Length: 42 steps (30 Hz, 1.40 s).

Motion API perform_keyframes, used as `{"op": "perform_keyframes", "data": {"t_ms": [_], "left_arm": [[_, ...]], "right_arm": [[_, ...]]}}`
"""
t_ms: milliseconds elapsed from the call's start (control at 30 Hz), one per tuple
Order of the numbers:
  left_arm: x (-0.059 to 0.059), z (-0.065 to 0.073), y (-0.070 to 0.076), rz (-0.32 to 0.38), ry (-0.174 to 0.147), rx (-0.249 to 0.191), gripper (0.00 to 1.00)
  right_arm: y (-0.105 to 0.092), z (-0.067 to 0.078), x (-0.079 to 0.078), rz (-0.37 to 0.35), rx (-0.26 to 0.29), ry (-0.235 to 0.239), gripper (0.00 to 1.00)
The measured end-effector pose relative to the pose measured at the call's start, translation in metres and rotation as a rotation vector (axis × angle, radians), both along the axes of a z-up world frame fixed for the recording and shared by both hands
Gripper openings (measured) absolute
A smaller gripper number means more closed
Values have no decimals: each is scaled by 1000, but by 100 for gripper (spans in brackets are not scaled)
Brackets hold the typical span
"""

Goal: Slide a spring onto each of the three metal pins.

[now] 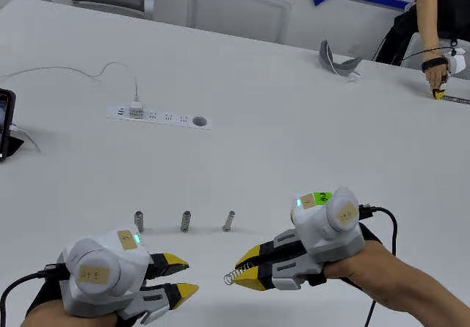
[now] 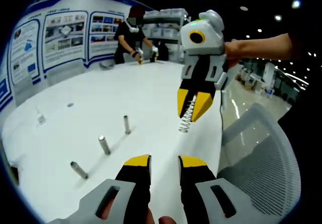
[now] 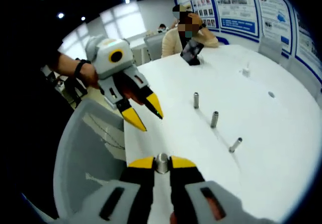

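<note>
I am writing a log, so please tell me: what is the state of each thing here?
left gripper, open, empty
right gripper, shut on the spring
spring, held, not on a pin
three metal pins, standing in a row; springs on them, cannot tell
power strip, one plug in

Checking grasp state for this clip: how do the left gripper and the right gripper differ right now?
The left gripper is open; the right gripper is shut. The left gripper holds nothing; the right gripper holds a spring that juts past its tips. Both have yellow tips.
</note>
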<state>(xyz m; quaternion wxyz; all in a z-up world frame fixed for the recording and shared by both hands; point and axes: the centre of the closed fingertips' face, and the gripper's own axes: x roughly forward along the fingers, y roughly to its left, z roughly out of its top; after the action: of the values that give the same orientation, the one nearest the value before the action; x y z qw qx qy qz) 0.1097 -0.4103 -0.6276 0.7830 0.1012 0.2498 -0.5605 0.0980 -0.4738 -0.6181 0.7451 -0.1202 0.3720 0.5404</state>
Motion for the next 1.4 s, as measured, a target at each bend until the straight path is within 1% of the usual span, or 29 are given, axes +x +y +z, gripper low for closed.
{"op": "perform_keyframes", "data": {"t_ms": [67, 200, 267, 333, 533, 733, 800, 967, 1067, 1267, 1400], "left_arm": [[2, -2, 4, 14, -4, 7, 23], [7, -4, 15, 59, 3, 12, 27], [8, -6, 19, 69, 5, 18, 30], [10, -7, 25, 79, -1, 26, 32], [15, -8, 40, 124, 5, 32, 37], [20, -9, 54, 161, 4, 42, 40], [24, -13, 61, 185, -1, 66, 43], [31, -16, 73, 230, 10, 69, 49], [35, -17, 80, 255, 19, 75, 53], [45, -13, 93, 292, 19, 75, 58], [47, -11, 98, 303, 19, 71, 60]], "right_arm": [[-6, -4, 1, -14, -15, 4, 12], [-14, -10, 4, -42, -32, 5, 12], [-17, -12, 5, -45, -43, 4, 12], [-20, -14, 8, -45, -59, 1, 12], [-28, -15, 20, -61, -82, -9, 12], [-31, -16, 32, -69, -106, -20, 12], [-32, -16, 36, -72, -114, -19, 13], [-40, -20, 46, -87, -147, -23, 13], [-43, -23, 48, -80, -170, -21, 13], [-47, -26, 57, -76, -193, -21, 13], [-48, -27, 61, -78, -198, -16, 13]]}}
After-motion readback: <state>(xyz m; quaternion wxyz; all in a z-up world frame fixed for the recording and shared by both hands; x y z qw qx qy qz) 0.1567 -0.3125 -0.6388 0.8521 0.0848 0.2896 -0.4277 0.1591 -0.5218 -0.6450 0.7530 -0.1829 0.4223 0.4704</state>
